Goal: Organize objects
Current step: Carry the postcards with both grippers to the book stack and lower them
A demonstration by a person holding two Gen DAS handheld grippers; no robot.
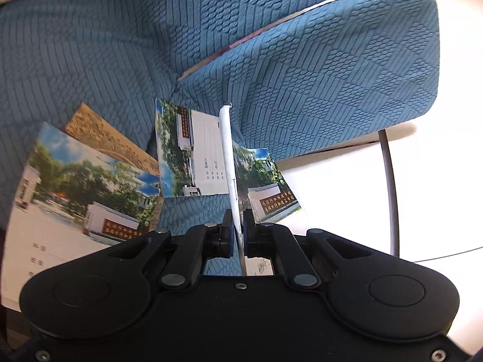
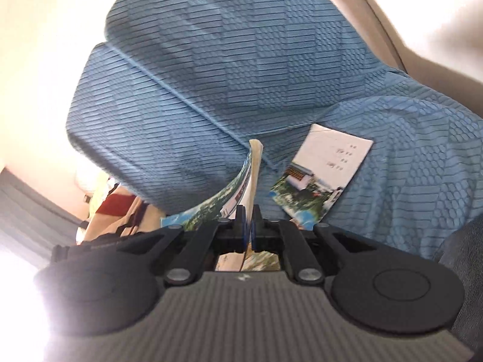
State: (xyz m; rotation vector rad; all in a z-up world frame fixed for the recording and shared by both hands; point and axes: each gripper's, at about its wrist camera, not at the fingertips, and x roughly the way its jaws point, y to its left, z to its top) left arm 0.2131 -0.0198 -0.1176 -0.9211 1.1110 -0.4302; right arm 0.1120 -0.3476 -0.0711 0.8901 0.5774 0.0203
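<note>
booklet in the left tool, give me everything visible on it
The booklet is thin and paper-like, clamped near its lower edge by the left tool, whose jaws are shut on it. It stands edge-on to the camera, so its white spine edge runs up the view, slightly curved. One glossy cover bows out to the right, printed with trees, blue sky and a white wall bearing a red sign. It is lifted off the blue sofa cover; only the tool's pads touch it.
</note>
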